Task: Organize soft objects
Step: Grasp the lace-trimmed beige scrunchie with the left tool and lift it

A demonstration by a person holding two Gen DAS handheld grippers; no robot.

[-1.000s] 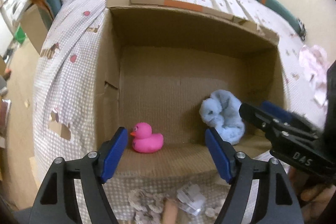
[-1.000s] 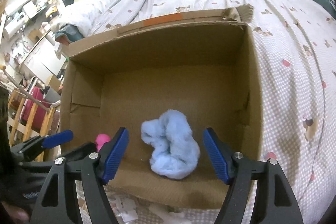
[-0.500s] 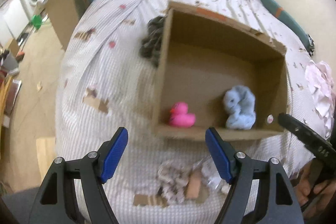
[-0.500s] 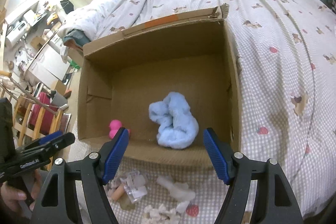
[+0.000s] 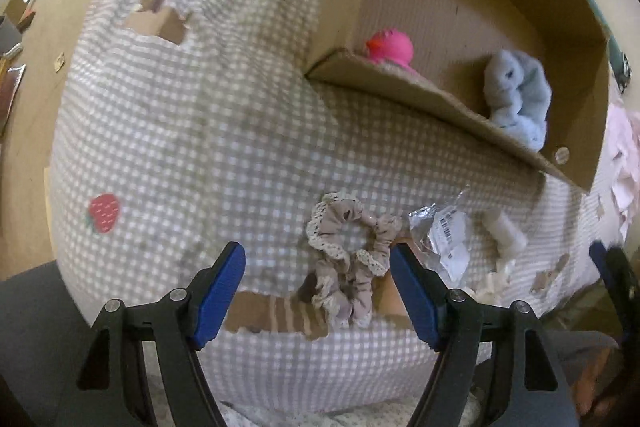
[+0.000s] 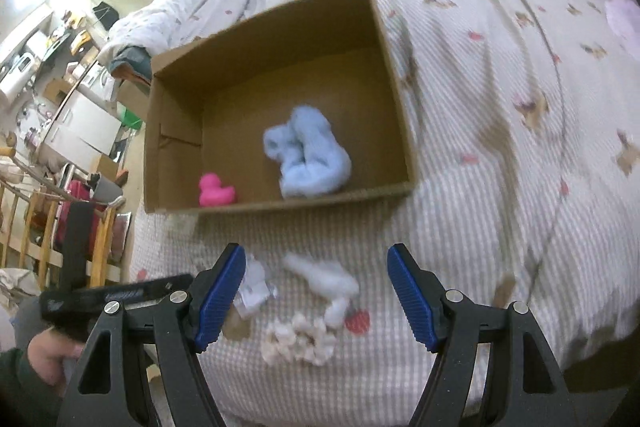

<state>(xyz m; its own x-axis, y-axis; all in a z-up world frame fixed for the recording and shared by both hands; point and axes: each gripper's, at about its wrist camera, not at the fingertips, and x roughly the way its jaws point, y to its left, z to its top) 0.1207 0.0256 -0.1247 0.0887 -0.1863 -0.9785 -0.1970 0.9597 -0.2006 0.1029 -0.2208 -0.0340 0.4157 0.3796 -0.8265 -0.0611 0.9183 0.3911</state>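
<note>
Now both jaws apart, back from the box [image 5: 420, 95], over a scrunchie [image 5: 346, 259].

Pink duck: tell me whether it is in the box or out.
In. The pink duck sits on the floor of the cardboard box, near its front wall.

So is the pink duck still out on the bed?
No, the duck sits inside the box, next to the blue cloth.
</note>
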